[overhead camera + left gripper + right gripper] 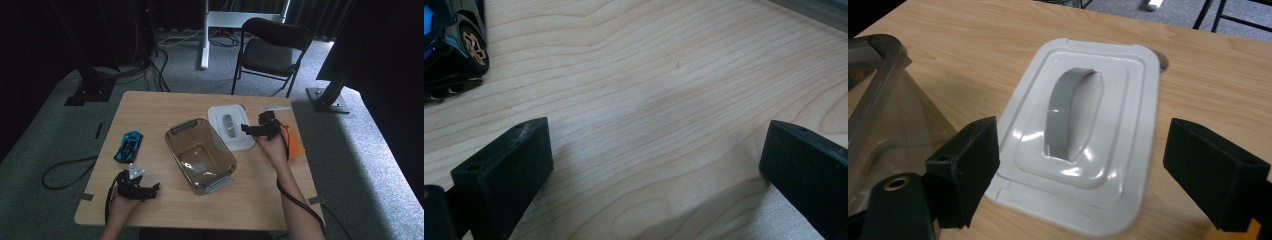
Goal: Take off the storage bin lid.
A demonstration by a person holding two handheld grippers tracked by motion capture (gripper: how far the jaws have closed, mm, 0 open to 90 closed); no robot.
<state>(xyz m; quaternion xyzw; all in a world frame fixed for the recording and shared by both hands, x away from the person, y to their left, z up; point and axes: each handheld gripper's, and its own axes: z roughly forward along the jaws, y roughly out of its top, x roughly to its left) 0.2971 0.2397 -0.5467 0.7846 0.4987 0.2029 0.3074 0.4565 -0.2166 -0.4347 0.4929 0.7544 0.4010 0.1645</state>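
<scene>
So the right tongs are spread wide with nothing in them, hanging just over the near edge of the white lid, which lies flat on the tabletop right in front of them, its grey handle arching up between the two jaws. Lid looks like thin moulded plastic, so light, fairly stiff, and glossy enough to be slippery if you pinch the flat rim. I'd go for the handle: it's a raised strap the jaws can close across, far better than chasing an edge that sits flush on the wood. The clear bin sits just left of the right tongs, open and apparently empty, though glare on the walls makes that hard to swear to. The left tongs are also wide and empty, resting low over bare wood, with the blue toy car just ahead of them; up close the car is cut off at the frame corner. Something orange by the right hand is mostly hidden, can't tell what.
</scene>
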